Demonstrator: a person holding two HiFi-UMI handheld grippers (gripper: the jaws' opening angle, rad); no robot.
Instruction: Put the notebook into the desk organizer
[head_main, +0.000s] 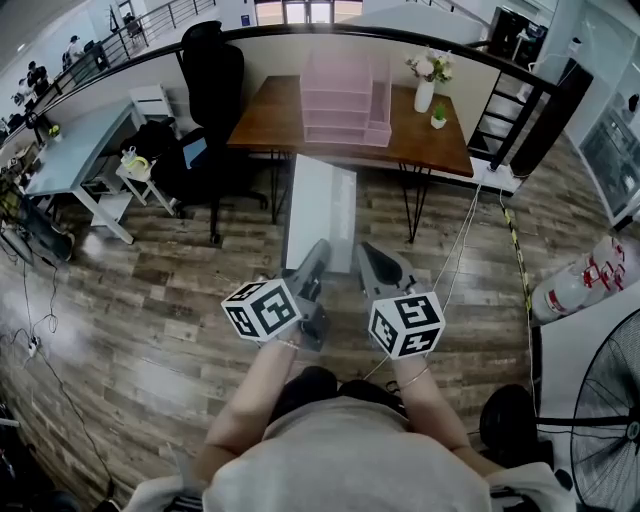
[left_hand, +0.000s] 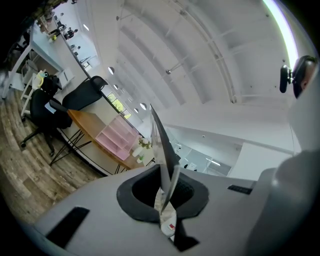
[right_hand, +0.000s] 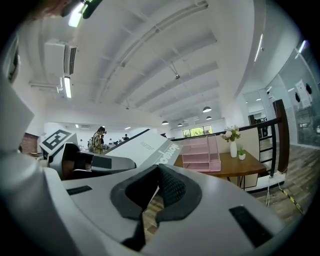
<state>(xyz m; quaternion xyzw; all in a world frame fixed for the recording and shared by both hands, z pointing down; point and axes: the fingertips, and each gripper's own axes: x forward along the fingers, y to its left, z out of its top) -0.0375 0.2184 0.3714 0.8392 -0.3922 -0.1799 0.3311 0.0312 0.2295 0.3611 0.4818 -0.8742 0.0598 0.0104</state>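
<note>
Extending forward side by side, the left gripper (head_main: 316, 262) pinches a flat white rectangular notebook (head_main: 320, 208); the right gripper (head_main: 372, 262) seems closed, empty.

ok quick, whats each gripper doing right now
Left gripper: closed on the edge of the notebook.
Right gripper: jaws all but together, nothing between them.
</note>
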